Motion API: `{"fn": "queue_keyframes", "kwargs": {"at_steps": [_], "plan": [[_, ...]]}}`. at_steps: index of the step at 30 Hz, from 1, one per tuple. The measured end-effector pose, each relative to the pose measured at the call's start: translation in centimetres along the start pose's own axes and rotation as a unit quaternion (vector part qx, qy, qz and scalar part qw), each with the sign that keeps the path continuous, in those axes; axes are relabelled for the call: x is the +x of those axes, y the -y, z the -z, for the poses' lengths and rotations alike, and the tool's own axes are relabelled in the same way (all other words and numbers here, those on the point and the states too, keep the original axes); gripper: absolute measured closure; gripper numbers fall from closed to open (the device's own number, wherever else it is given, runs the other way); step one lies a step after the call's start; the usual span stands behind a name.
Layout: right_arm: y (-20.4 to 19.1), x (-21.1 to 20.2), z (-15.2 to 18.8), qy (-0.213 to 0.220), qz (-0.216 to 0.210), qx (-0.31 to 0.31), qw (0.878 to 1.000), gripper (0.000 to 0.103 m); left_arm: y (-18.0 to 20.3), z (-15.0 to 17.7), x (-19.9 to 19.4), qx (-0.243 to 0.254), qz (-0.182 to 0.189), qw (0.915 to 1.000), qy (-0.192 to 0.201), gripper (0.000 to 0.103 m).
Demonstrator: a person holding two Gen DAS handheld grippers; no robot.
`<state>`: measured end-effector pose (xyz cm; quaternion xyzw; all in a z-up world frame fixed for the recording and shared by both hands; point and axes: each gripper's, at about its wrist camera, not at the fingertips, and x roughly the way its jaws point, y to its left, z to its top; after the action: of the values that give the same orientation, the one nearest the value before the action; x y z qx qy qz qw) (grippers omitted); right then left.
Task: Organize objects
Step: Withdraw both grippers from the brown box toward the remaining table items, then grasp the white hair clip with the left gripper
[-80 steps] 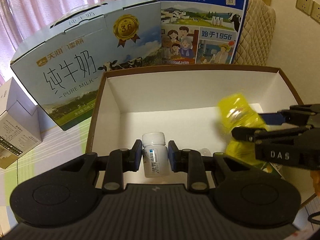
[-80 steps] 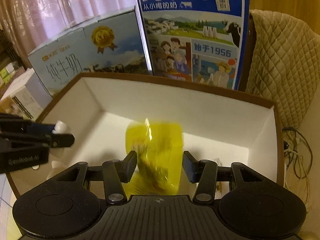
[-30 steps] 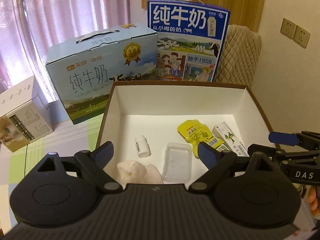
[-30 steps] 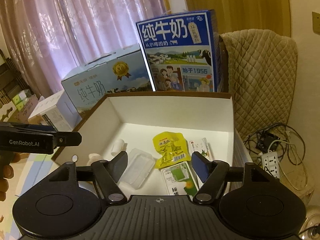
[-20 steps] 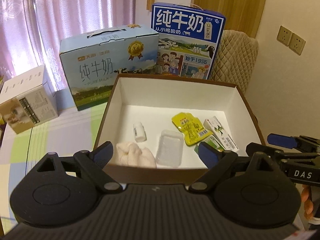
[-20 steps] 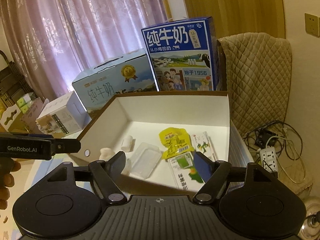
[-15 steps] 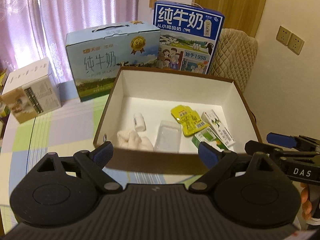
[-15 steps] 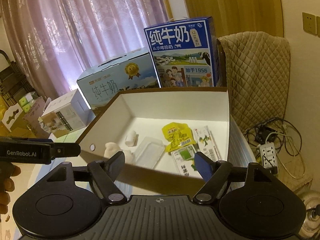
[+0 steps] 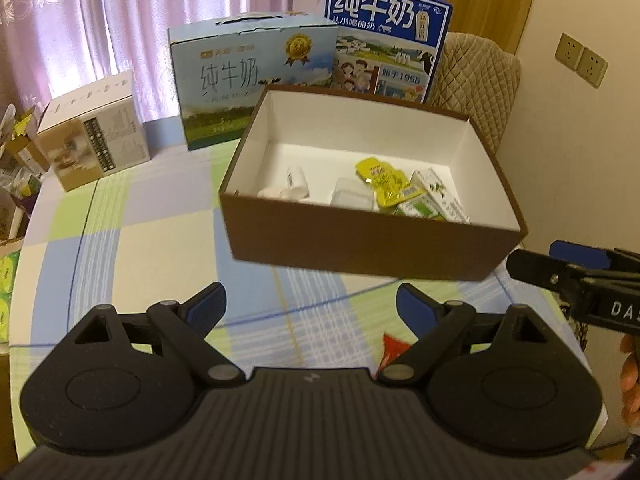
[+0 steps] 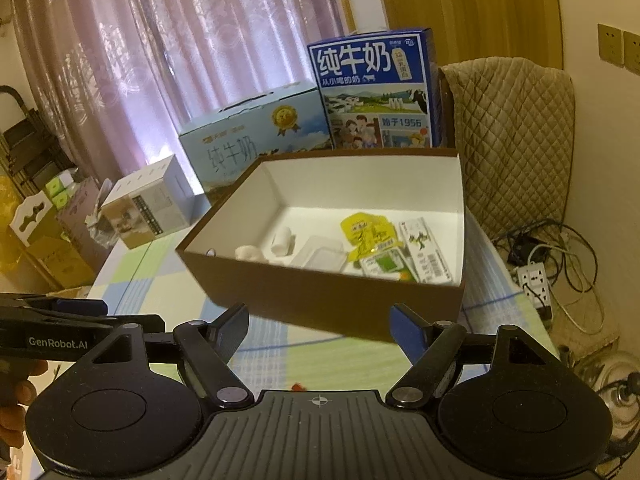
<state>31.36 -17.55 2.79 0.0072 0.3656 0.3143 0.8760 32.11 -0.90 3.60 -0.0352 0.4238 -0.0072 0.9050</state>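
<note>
Left claw [image 9: 310,306] spread wide, nothing btwn its blue pads, hanging over the checked tablecloth [image 9: 120,248] short of the brown box [image 9: 360,240]. Right claw [image 10: 319,326] also spread & empty; jaws have just been opening, nothing btwn them. Seen from the left wrist cam at the right edge, level w/ the box's near right corner, a bit of hand behind it. Red scrap [image 9: 394,348] on the cloth just by the left claw's right finger, too blurred to identify.

Brown box w/ white inside, open top, sitting on the table. Contents lying on its floor: small white bottle [image 9: 296,178] on its side twd the left; whitish soft lump [image 9: 276,192] against the near wall, partly hidden by it; clear plastic tray [image 9: 352,196] mid-box; yellow sachet [image 9: 382,180] right of the tray, overlapping the green-white carton [image 9: 420,208]; slim white box w/ barcode [image 10: 424,250] furthest right, near the right wall.

Behind the box: light-blue milk case [image 9: 248,76] w/ gold medal print, & dark-blue milk case [image 9: 384,36] standing taller beside it. Small white-brown carton [image 9: 92,132] well apart at far left of the table. Pink curtains [image 10: 160,60] behind, quilted beige chair cover [image 10: 512,132] at right, power strip & cables [image 10: 536,276] on the floor below it.
</note>
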Motion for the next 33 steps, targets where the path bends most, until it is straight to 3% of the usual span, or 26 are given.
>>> {"fn": "queue_keyframes", "kwargs": {"at_steps": [14,33], "plan": [[-3.1,-1.9,4.0,-0.021,0.002,-0.004,1.0,0.028,-2.2,4.5,-3.3,-0.008,0.0,0.9999,-0.009,0.013],[-5.3,-1.4,8.9,-0.075,0.004,0.004,0.997,0.028,-4.8,10.3,-3.4,-0.012,-0.008,0.9978,-0.064,0.013]]}}
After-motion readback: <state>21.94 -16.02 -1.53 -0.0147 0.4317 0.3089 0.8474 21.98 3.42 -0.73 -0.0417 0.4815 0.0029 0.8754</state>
